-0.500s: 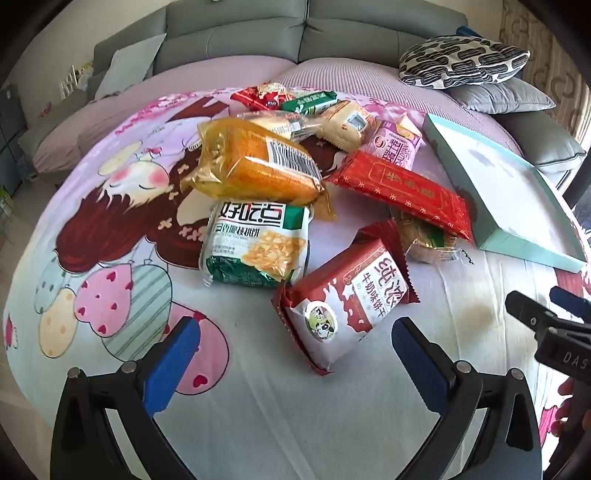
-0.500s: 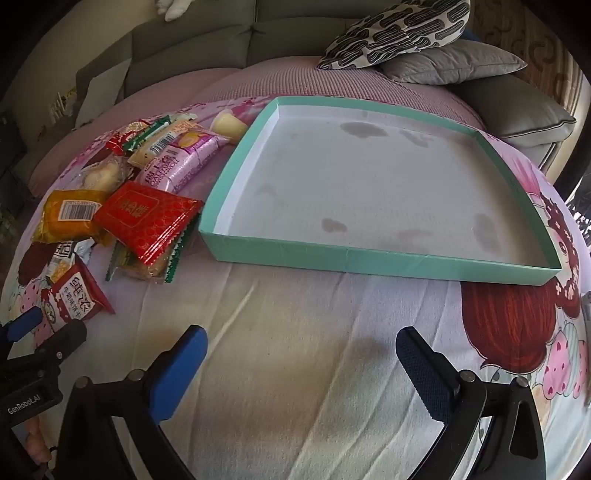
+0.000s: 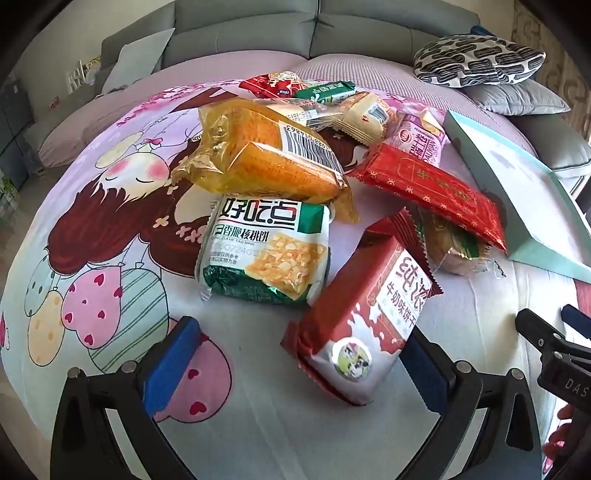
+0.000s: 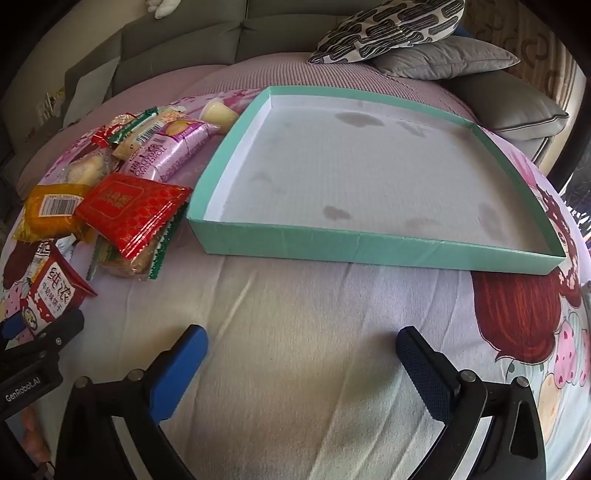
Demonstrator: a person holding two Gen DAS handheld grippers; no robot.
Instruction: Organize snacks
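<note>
A heap of snack packets lies on the cartoon-print cloth. The nearest one, a red-and-white milk biscuit packet (image 3: 362,317), has its near end between the fingers of my left gripper (image 3: 299,365), close to the right pad; the jaws stand wide open and do not press it. Behind it lie a green-and-white walnut biscuit packet (image 3: 266,251), an orange cake packet (image 3: 266,158) and a red patterned packet (image 3: 428,188). A shallow teal tray (image 4: 369,243) holds nothing. My right gripper (image 4: 303,373) is open over bare cloth in front of the tray.
A purple swiss-roll packet (image 4: 166,155) and smaller packets lie at the far side of the heap. A grey sofa (image 3: 332,33) with a patterned cushion (image 4: 388,29) curves behind. The cloth (image 4: 314,314) between the tray and my right gripper is bare.
My left gripper has moved forward, so the red-and-white packet now reaches in between its fingers. The right gripper has barely moved.
</note>
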